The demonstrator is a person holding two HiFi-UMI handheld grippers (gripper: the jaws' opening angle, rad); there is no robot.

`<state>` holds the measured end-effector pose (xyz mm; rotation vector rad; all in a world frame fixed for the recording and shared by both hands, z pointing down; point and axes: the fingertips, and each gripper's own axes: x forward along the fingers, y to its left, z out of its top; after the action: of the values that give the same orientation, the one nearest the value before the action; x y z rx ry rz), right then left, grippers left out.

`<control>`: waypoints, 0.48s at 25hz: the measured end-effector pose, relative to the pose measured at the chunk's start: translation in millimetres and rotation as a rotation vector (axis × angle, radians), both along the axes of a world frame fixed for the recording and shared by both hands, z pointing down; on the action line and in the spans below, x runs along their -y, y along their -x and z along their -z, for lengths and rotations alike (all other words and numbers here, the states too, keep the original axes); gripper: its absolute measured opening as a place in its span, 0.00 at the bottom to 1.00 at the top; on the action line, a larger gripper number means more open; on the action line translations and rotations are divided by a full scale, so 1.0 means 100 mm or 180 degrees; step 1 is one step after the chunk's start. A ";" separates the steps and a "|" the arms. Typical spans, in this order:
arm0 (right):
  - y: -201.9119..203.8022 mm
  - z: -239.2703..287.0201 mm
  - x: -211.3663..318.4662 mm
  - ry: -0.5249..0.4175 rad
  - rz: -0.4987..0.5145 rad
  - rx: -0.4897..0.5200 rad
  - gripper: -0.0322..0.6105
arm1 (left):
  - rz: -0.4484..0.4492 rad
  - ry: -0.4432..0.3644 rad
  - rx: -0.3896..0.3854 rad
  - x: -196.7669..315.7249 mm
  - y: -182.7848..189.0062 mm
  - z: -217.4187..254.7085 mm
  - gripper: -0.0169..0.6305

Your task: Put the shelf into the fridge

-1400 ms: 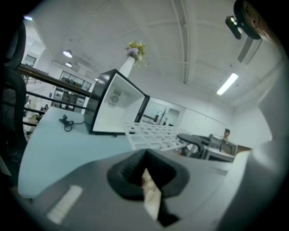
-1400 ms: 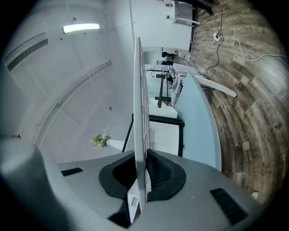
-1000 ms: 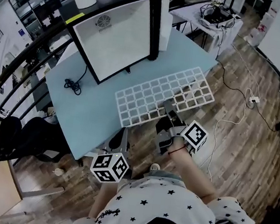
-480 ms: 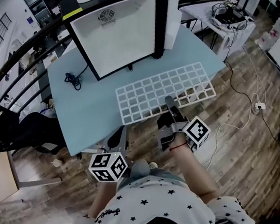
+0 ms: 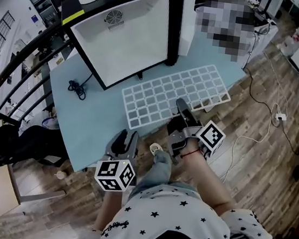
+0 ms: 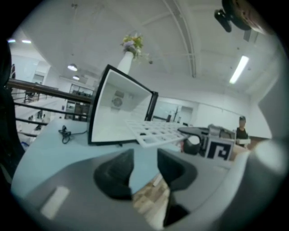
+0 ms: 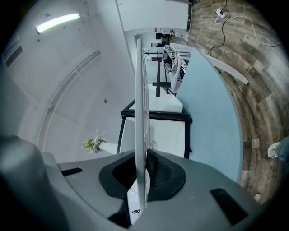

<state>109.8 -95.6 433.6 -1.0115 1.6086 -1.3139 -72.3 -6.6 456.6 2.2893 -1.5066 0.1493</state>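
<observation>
Jaws of the right gripper (image 5: 180,108) are pinched shut on the near edge of the white grid shelf (image 5: 169,94); in the right gripper view the shelf (image 7: 141,113) runs edge-on between the two dark pads of that gripper (image 7: 142,173). Those of the left gripper (image 5: 125,139) have just been opening and stand moderately apart. In the left gripper view only the table edge and floor show through the gap of this gripper (image 6: 145,169).

Wood-plank floor (image 5: 253,162) fills the right side of the room, and a black railing (image 5: 13,76) curves along the left. A pale blue table (image 5: 92,119) sits between them, its top mostly bare. At the table's far side stands the fridge (image 5: 127,37), a black-framed box with a white inside, its open face turned to the person. The shelf lies in front of that opening, outside the fridge, with its right corner past the table's front edge. From the left gripper view the shelf (image 6: 153,131) looks held a little above the table (image 6: 49,149), though I cannot tell whether its far edge touches.

A white cable (image 5: 257,133) trails over the floor. A dark coiled cord (image 5: 78,88) lies on the table left of the fridge. A vase of flowers (image 6: 131,45) stands on top of the fridge (image 6: 117,113).
</observation>
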 end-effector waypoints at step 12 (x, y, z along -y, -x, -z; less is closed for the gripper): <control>0.35 0.04 0.69 -0.0002 0.0285 0.0071 0.11 | 0.0023 -0.0287 0.0083 0.74 0.10 0.14 0.40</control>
<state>75.1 -164.9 429.5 -0.9304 1.6540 -1.3794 -82.3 -80.7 442.5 2.3603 -1.5642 0.1118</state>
